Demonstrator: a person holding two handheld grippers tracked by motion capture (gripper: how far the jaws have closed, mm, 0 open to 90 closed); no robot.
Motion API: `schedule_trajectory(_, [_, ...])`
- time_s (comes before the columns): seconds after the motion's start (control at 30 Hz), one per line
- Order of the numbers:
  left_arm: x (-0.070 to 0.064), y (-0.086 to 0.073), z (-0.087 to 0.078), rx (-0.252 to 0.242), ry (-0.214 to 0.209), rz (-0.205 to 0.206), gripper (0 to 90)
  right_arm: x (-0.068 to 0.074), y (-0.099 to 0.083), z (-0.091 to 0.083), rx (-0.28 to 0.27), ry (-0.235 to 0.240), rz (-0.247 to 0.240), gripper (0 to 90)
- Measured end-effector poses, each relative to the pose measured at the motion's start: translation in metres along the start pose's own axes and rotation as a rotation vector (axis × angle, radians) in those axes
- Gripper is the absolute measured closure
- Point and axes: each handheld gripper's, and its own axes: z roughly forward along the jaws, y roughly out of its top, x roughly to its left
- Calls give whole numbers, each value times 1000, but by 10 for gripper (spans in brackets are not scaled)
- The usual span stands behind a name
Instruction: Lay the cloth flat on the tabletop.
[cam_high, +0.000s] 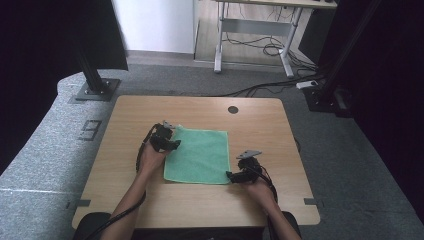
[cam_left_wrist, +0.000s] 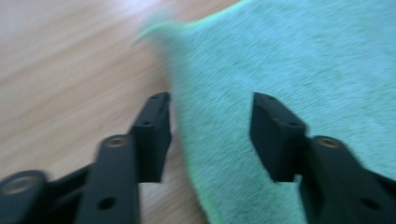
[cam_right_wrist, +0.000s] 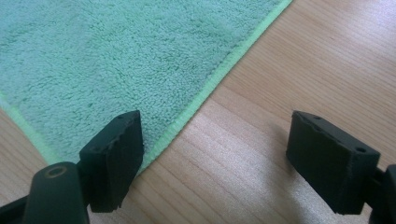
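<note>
A: Where is your cloth?

B: The square green terry cloth (cam_high: 198, 155) lies flat on the pale wooden counter (cam_high: 260, 130), near its middle, below the round dark grommet hole (cam_high: 233, 109).

A: And your left gripper (cam_high: 172, 142)?

B: It sits at the cloth's far left corner. In the left gripper view its fingers (cam_left_wrist: 153, 133) stand moderately apart, astride the cloth's left edge (cam_left_wrist: 187, 154), clamping nothing; that picture is blurred.

A: Your right gripper (cam_high: 231, 175)?

B: At the cloth's near right corner. Its fingers (cam_right_wrist: 116, 154) gape wide: one over the cloth's hem (cam_right_wrist: 205, 91), the other over bare wood beside the cloth.
</note>
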Motion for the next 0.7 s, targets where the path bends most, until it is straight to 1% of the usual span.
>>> schedule_trajectory(0.03, [-2,2,1,2,-3,8,409,0,0,0,0,0,0,185])
schedule_trajectory(0.07, [-4,5,1,2,3,18,391,0,0,0,0,0,0,185])
schedule_trajectory(0.13, [-7,8,2,3,4,29,387,0,0,0,0,-1,-1,185])
schedule_trajectory(0.2, [-8,10,4,1,7,27,381,0,0,0,0,-1,0,185])
schedule_trajectory(0.27, [-9,10,5,1,13,25,348,0,-1,0,-1,-2,0,185])
schedule_trajectory(0.33, [-8,8,4,5,11,28,294,0,-1,0,-2,-1,0,184])
schedule_trajectory(0.4, [-8,5,2,0,9,30,281,1,-1,-1,-3,-1,0,184])
schedule_trajectory(0.43, [-7,3,0,-4,1,28,242,1,-2,-1,-3,0,-1,183])
schedule_trajectory(0.47, [-7,1,-1,-4,-7,27,242,1,-2,-1,-3,0,-1,183])
schedule_trajectory(0.6, [-6,-9,-10,-8,-23,33,183,1,-1,-2,2,1,-2,187])
schedule_trajectory(0.63, [-6,-15,-15,-15,-36,35,167,-1,0,-2,4,23,4,192])
schedule_trajectory(0.67, [-6,-15,-15,-15,-36,35,160,-1,0,-2,4,23,4,192])
schedule_trajectory(0.7, [-6,-19,-18,-15,-38,39,156,-5,4,-3,-23,21,28,192])
